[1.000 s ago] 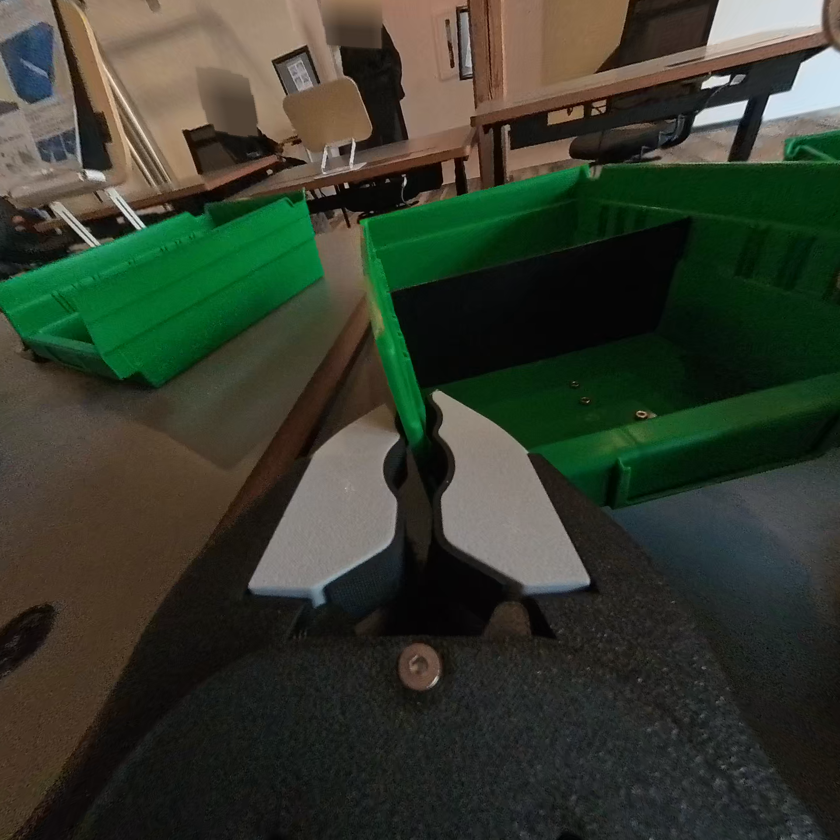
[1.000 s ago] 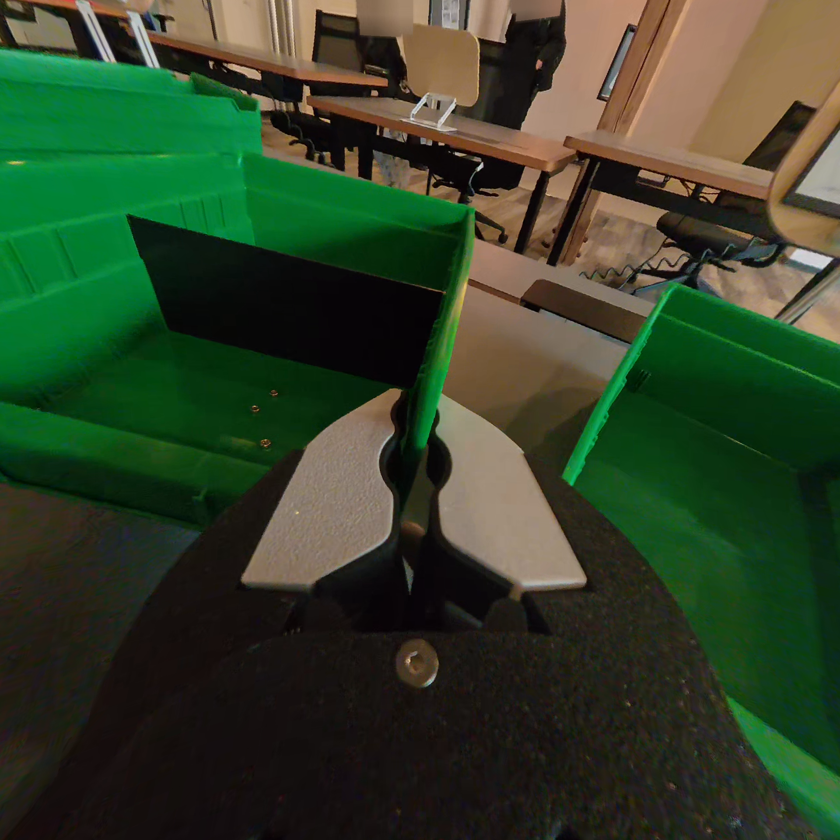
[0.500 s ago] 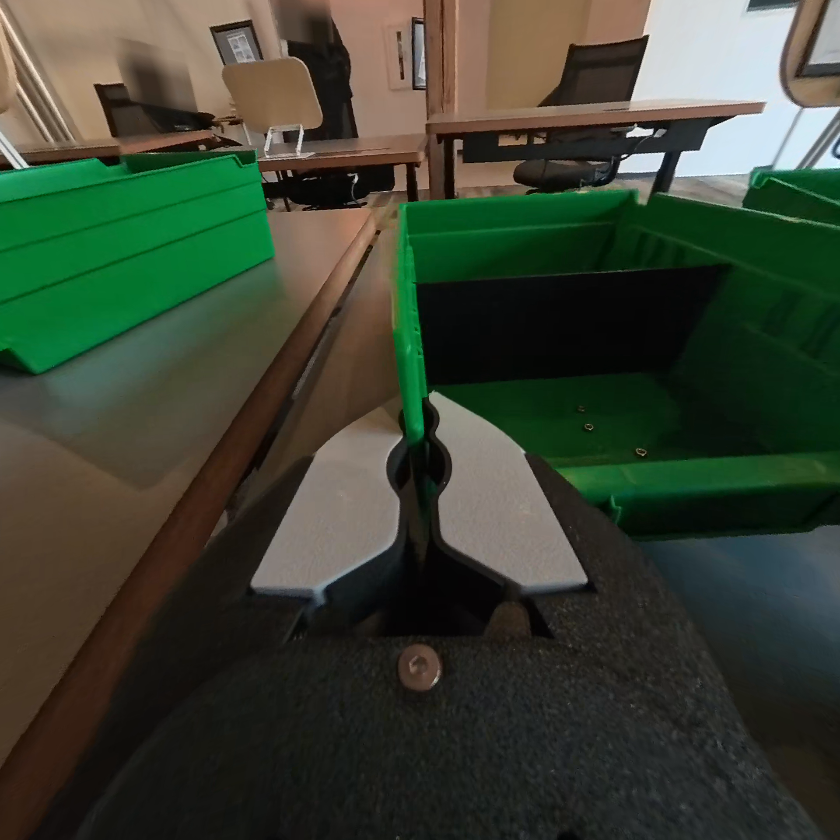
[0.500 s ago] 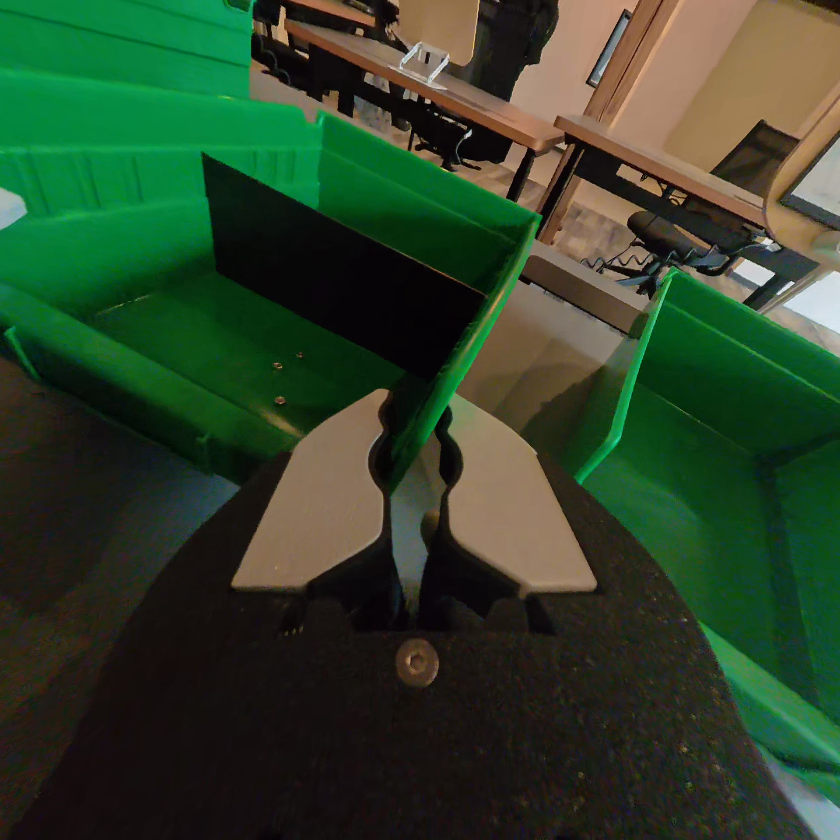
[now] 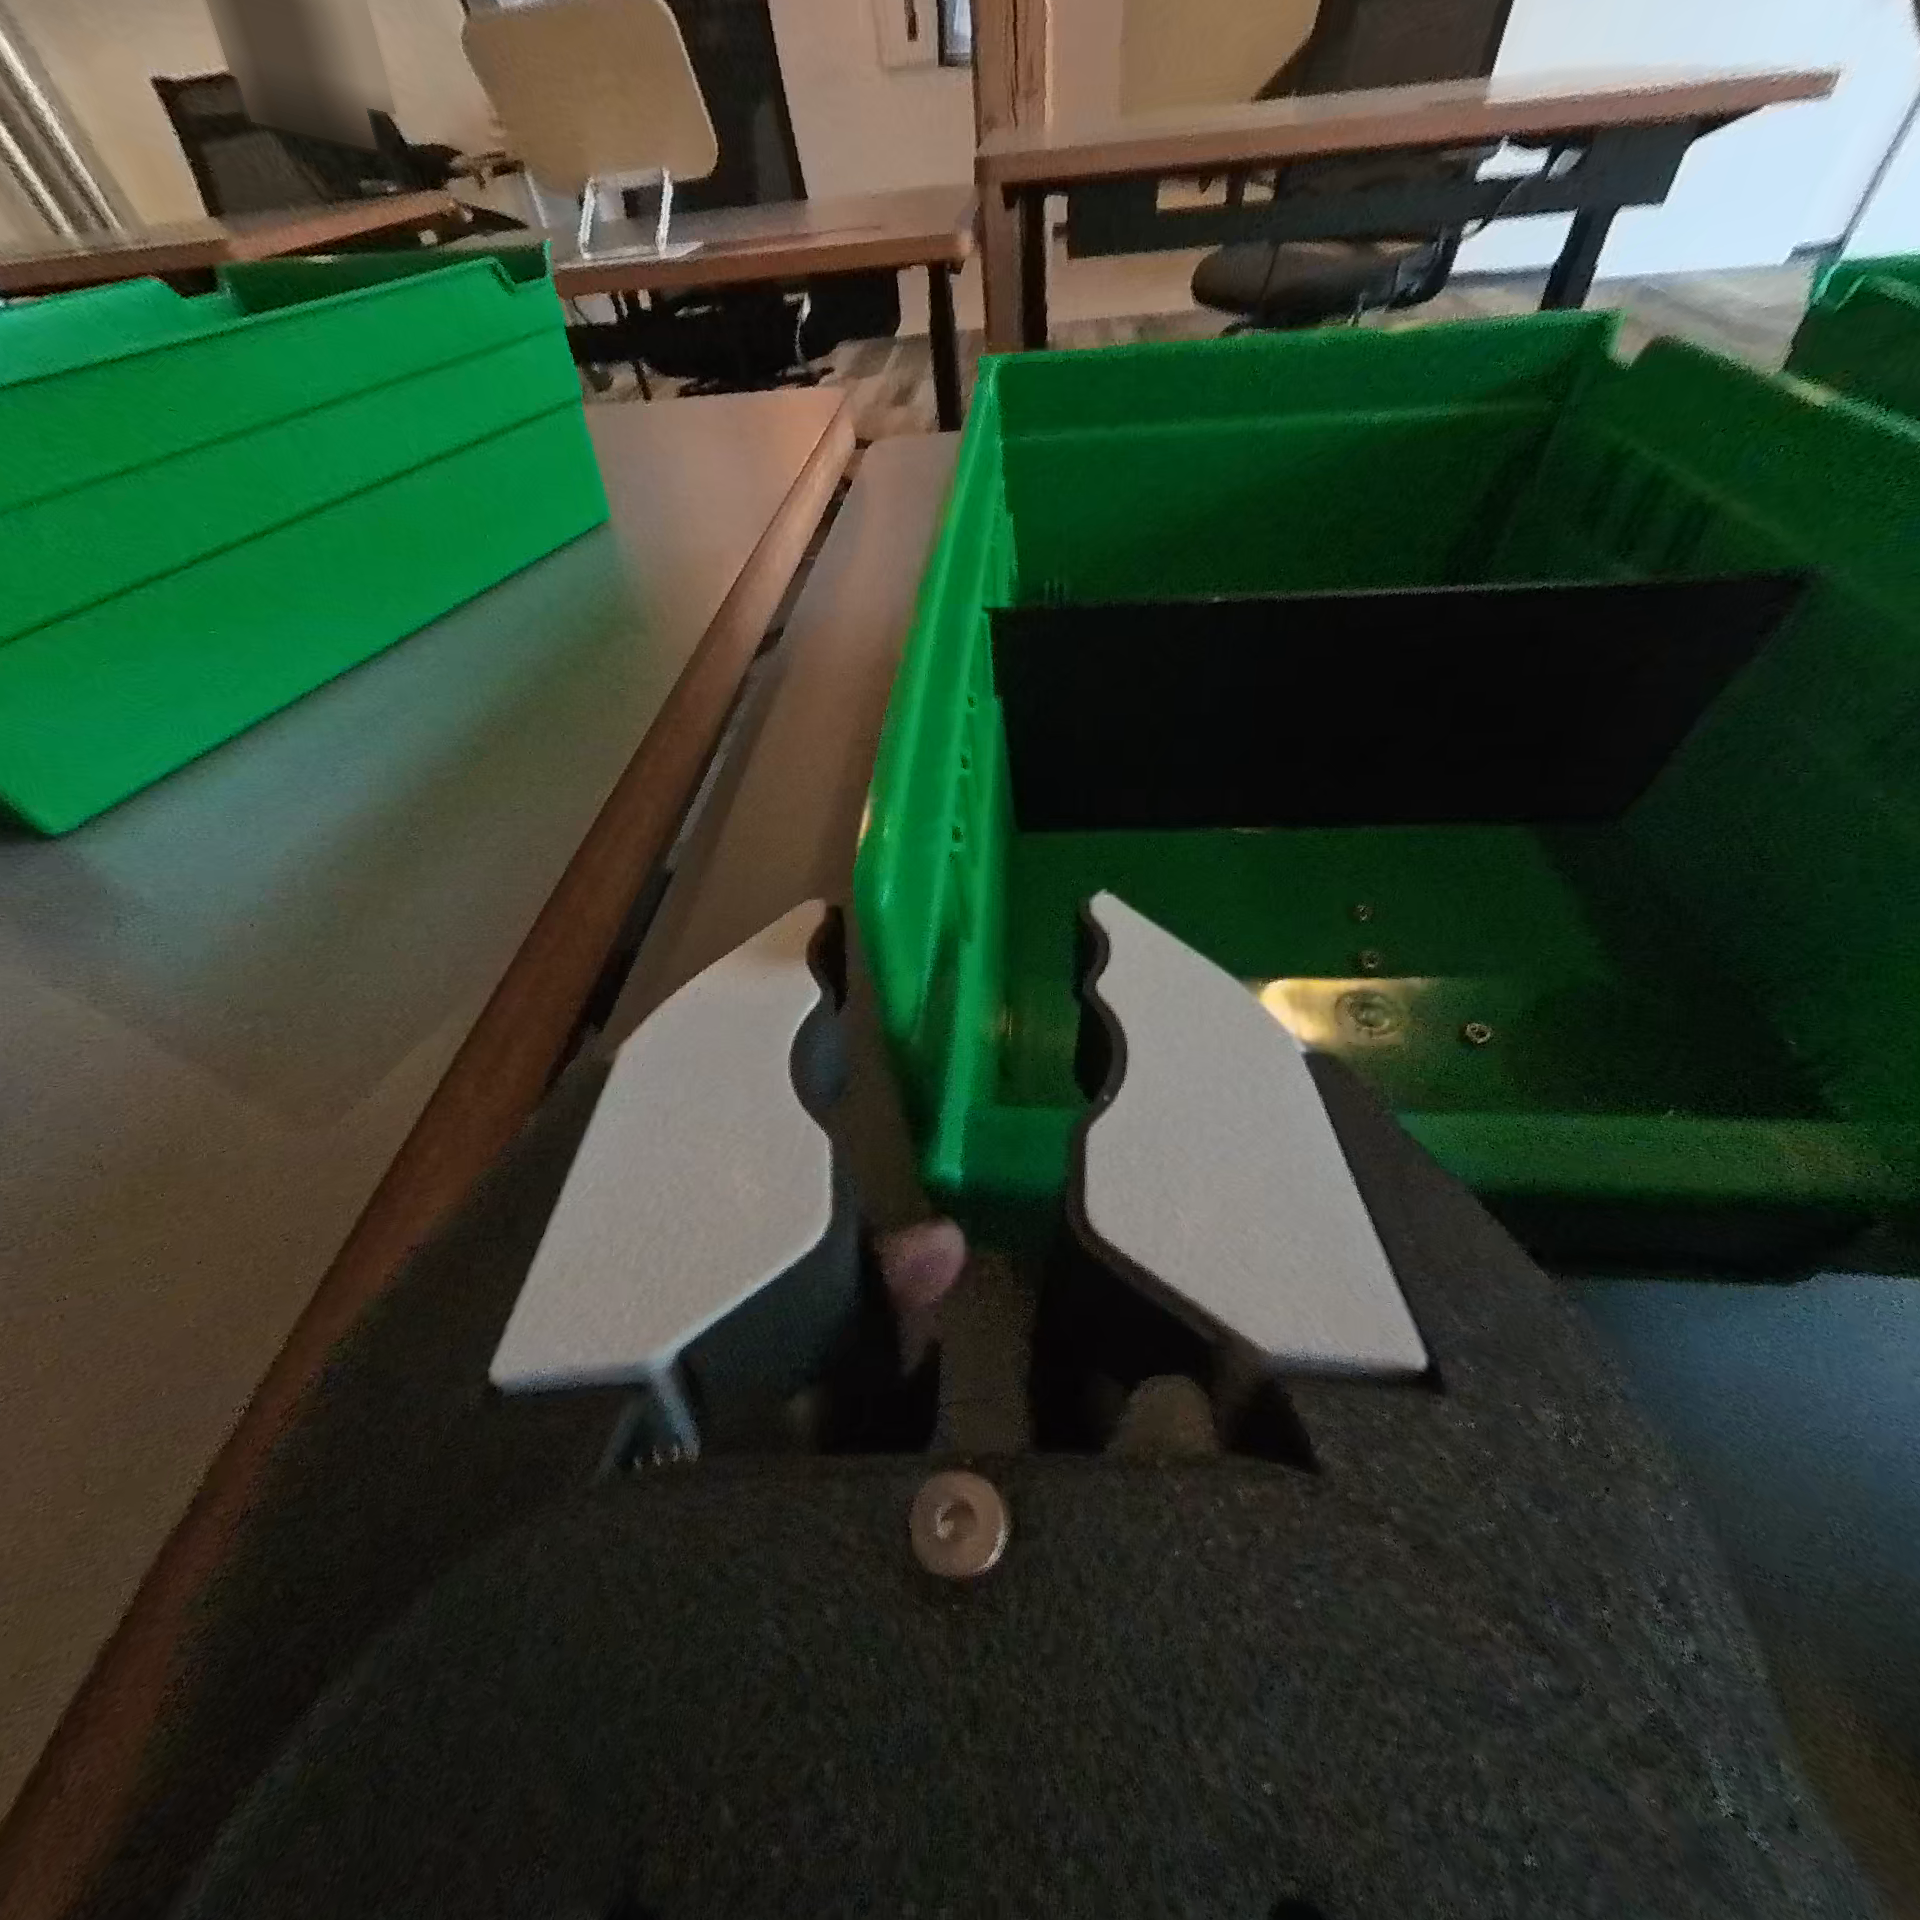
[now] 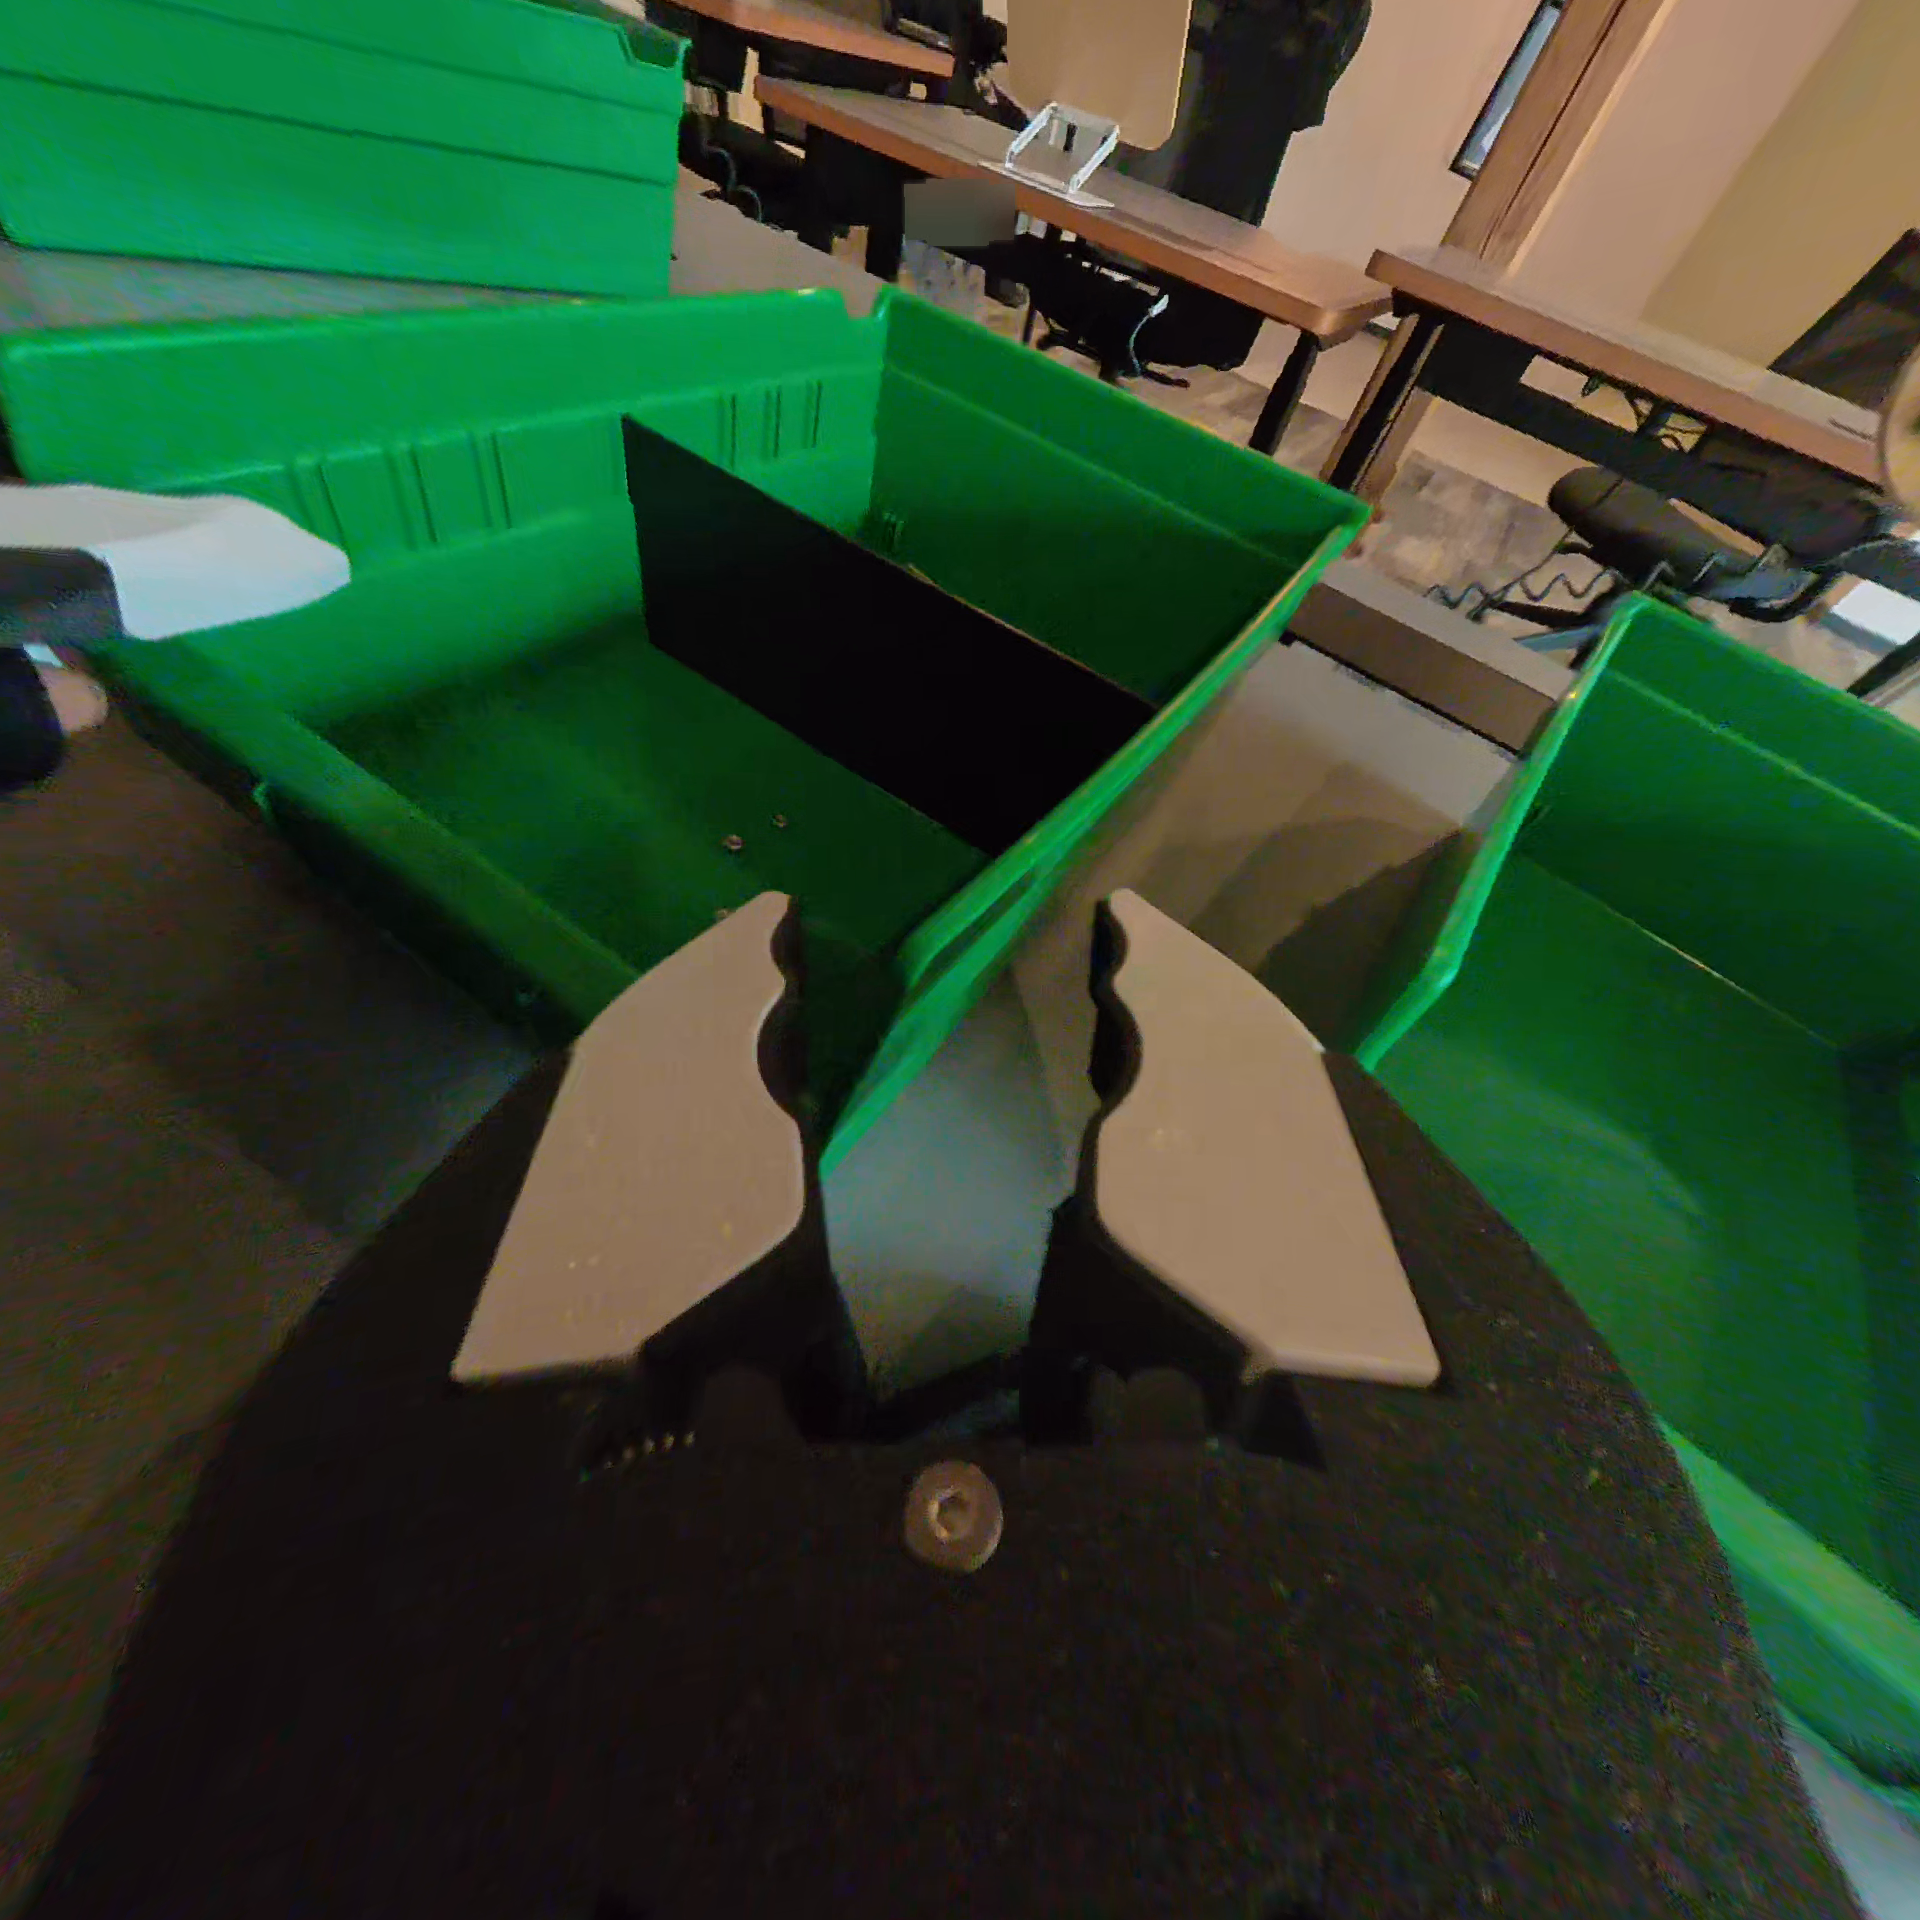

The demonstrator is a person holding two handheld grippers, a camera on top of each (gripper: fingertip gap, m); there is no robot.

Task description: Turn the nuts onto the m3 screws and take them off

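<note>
Left wrist view: my left tool point(image 5: 961, 914) stands with its jaws spread and gripping nothing, the near left wall of the green bin point(image 5: 925, 831) rising between the fingers without either pad pressing it. Ahead and to the right of that tool, a few small nuts point(image 5: 1369, 959) lie loose on the bin floor, in front of a black divider point(image 5: 1382, 707); they are too small and blurred for me to count surely, and I cannot make out any screws. A bright reflection on the floor hides detail around one of them. Farther left, a second green bin point(image 5: 291, 540) sits on the neighbouring worktop point(image 5: 260, 935), cut off by the frame edge.

Right wrist view: my right tool point(image 6: 945, 914) is likewise spread wide and holds nothing, straddling the bin's right wall point(image 6: 1091, 862). Two nuts point(image 6: 730, 842) show ahead-left of it as mere specks. A third green bin point(image 6: 1714, 987) to the right is cropped. The left tool's pale finger point(image 6: 208, 561) enters at the far left edge, mostly out of frame.
</note>
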